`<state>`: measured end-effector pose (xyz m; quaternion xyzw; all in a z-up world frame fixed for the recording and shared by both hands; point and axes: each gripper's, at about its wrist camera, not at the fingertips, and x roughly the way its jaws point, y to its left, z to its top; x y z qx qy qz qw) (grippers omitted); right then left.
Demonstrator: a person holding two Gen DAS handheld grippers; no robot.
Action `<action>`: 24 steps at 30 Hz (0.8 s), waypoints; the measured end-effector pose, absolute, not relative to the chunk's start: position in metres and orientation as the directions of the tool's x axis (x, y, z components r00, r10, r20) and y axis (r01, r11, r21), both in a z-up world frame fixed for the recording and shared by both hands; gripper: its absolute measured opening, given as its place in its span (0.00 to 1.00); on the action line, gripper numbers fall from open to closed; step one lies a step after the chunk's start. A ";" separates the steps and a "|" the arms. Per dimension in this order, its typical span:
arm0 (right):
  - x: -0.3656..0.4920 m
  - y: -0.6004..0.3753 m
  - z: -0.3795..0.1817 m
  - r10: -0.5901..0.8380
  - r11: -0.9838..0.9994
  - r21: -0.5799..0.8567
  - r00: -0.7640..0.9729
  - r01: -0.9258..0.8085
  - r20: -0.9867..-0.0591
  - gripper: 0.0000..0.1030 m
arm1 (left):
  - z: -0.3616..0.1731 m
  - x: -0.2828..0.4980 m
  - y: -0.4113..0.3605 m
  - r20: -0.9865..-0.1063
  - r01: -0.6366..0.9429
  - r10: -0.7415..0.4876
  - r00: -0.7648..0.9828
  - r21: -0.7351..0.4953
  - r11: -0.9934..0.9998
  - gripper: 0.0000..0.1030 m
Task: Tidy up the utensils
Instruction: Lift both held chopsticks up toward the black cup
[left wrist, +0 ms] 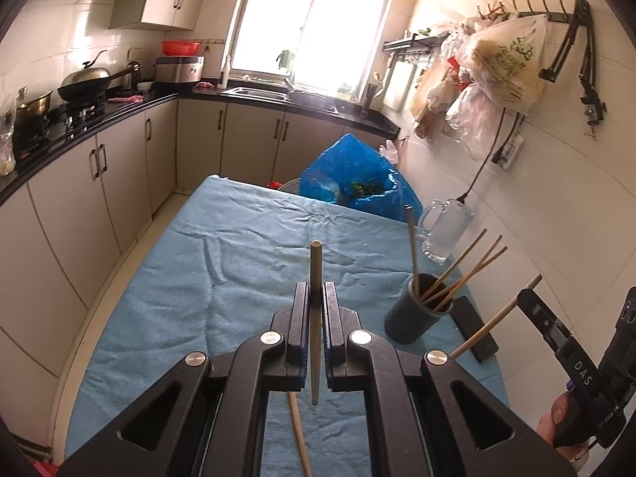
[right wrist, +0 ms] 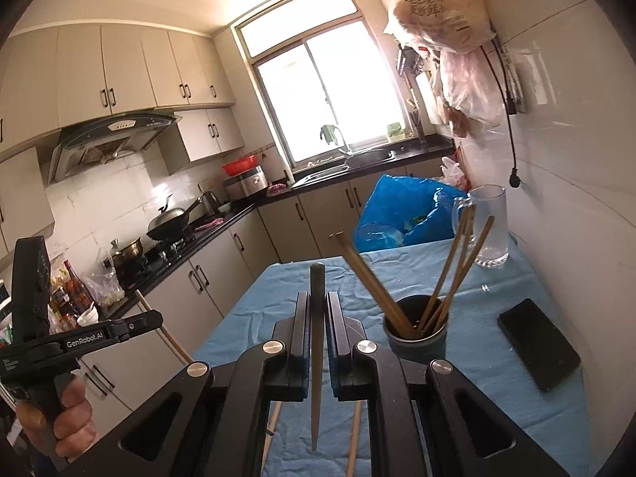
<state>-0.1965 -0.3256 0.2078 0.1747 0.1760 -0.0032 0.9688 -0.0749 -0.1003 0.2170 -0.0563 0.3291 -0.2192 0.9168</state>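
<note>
Ahead of the left jaws the blue cloth (left wrist: 238,262) lies bare, giving open passage. Right of them stand the holder (left wrist: 417,310) with splayed chopsticks (left wrist: 461,274), a phone (left wrist: 477,330) beside it and a mug (left wrist: 445,230) beyond. A blue bag (left wrist: 353,175) blocks the far edge.

Wrinkled blue cloth (left wrist: 246,246) on table, wooden chopsticks (right wrist: 457,266), clear glass mug (right wrist: 491,224), glossy black phone (right wrist: 538,344)

Left gripper (right wrist: 135,324) — "GenRobot.AI"; right gripper (left wrist: 528,302) — "DAS".
</note>
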 end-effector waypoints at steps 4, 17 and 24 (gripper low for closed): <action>-0.202 -0.335 0.214 0.034 0.938 0.337 0.944 0.084 -0.328 0.08 | 0.227 -0.077 -0.115 -0.567 0.399 -0.458 0.684 -0.236 0.886 0.05; -0.221 -0.369 0.241 -0.040 0.929 0.346 0.963 0.135 -0.267 0.08 | 0.262 -0.080 -0.162 -0.533 0.481 -0.507 0.677 -0.201 0.854 0.05; -0.226 -0.380 0.260 -0.067 0.931 0.336 0.971 0.143 -0.229 0.08 | 0.280 -0.081 -0.185 -0.508 0.517 -0.535 0.676 -0.190 0.834 0.05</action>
